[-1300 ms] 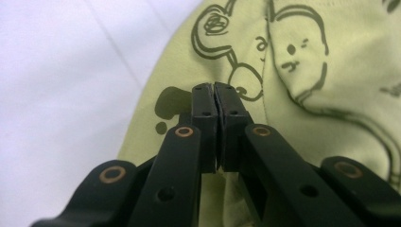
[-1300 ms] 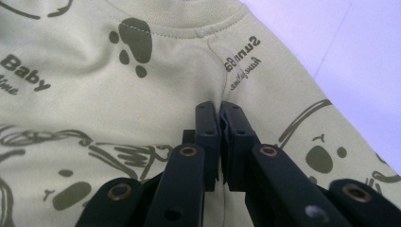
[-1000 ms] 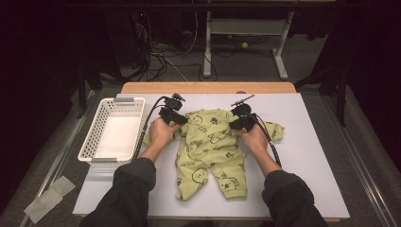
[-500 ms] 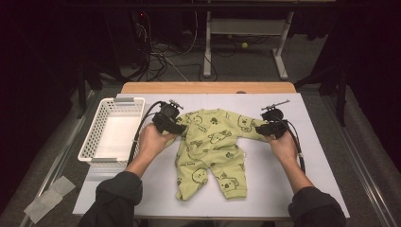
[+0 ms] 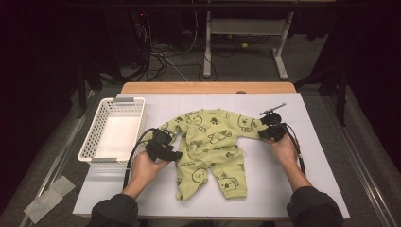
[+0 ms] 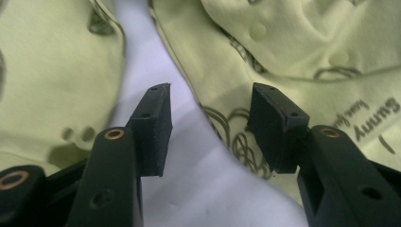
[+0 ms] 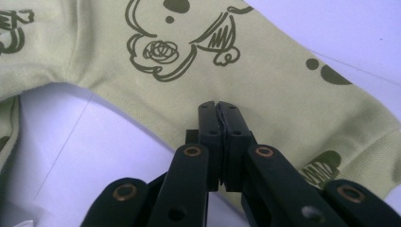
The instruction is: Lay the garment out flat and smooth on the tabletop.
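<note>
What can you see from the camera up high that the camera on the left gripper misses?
High view: the whole green baby suit spread flat, a white basket at its left, both hands, and the right gripper at a sleeve.

Left gripper view: the left gripper with jaws apart over bare table between folds, nothing between them.

Both: the suit's printed fabric and the table.

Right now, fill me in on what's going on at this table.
A person is spreading a pale green baby romper printed with animal drawings flat on the white table. The right gripper has just closed its jaws at the lower edge of one sleeve, which lies stretched out sideways. The left gripper has been opening, and its jaws stand apart over the other sleeve, gripping nothing. A white plastic basket sits at the left.
</note>
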`<state>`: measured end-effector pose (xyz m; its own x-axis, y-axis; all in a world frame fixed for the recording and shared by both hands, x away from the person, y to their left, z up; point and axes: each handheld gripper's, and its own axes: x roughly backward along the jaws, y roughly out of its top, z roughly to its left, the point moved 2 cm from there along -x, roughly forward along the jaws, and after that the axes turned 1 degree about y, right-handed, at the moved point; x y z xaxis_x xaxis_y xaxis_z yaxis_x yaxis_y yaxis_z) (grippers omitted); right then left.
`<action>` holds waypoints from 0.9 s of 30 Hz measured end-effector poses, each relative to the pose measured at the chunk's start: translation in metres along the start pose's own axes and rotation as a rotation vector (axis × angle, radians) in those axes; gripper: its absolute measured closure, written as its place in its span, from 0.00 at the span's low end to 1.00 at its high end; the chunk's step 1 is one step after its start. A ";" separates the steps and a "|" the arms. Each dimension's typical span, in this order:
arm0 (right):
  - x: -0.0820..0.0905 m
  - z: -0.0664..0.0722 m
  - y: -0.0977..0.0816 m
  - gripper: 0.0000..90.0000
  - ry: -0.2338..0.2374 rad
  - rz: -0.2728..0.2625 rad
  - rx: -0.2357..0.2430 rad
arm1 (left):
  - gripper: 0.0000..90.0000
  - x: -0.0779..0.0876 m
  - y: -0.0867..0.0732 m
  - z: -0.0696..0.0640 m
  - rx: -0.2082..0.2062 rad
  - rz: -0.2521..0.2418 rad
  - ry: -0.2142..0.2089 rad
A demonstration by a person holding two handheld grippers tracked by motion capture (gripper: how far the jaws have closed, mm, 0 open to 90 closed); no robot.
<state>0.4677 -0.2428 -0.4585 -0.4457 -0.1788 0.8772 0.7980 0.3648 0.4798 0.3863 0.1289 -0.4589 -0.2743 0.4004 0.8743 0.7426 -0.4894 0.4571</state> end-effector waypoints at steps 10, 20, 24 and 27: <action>0.003 -0.021 0.005 1.00 -0.120 -0.024 -0.010 | 0.52 -0.004 -0.012 -0.004 0.008 -0.012 -0.012; 0.006 -0.015 0.004 0.85 -0.076 -0.062 -0.034 | 0.53 0.000 -0.001 0.003 0.018 -0.049 -0.010; 0.017 0.003 0.002 0.84 -0.005 -0.103 -0.005 | 0.55 0.006 0.018 0.012 0.030 -0.056 0.014; 0.020 0.017 -0.004 0.83 0.040 -0.118 0.025 | 0.55 0.008 0.029 0.017 0.040 -0.053 0.044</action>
<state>0.4483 -0.2327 -0.4430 -0.5192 -0.2579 0.8148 0.7302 0.3615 0.5797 0.4163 0.1315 -0.4411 -0.3402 0.3899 0.8557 0.7500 -0.4365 0.4970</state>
